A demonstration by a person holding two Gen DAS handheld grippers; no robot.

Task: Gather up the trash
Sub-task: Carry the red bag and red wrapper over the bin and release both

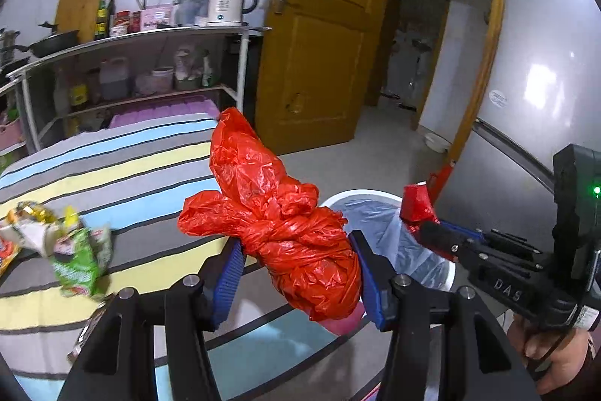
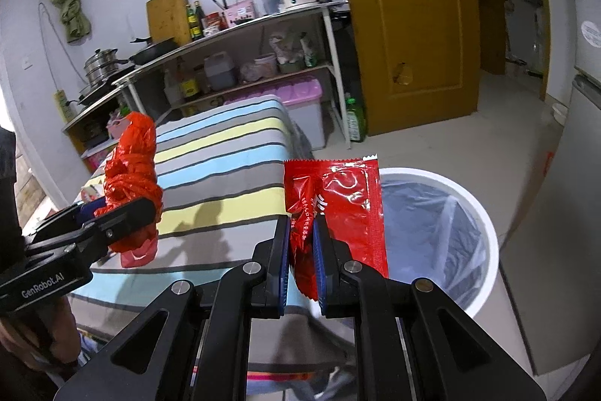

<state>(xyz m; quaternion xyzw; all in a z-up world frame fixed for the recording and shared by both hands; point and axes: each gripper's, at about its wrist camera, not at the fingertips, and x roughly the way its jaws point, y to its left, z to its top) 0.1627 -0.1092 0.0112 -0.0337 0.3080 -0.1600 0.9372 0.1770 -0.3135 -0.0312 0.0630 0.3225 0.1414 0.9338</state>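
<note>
Left gripper clamping its blue-padded jaws on a knotted red plastic bag, the bundle standing up between the pads and bulging above and below them. Holding it over the edge of the counter, a surface draped in a cloth striped grey, blue and yellow. Seen from the right wrist view, the same bag sticking up past the left gripper, with a pink patch showing at its lower end.

Right gripper pinching its jaws nearly together on a flat red snack wrapper, gripping the wrapper's left part while the rest is fanning out to the right, upright, white lettering on its face. Hanging just beside and partly in front of the white trash bin, which is lined with a clear bag and sitting on the floor next to the counter. In the left wrist view, the right gripper carrying the wrapper at the bin's far rim.

Lying on the counter to the left: a green snack packet and crumpled wrappers beside it, touching.

Standing behind: a metal shelf with a white kettle, and a wooden door.
</note>
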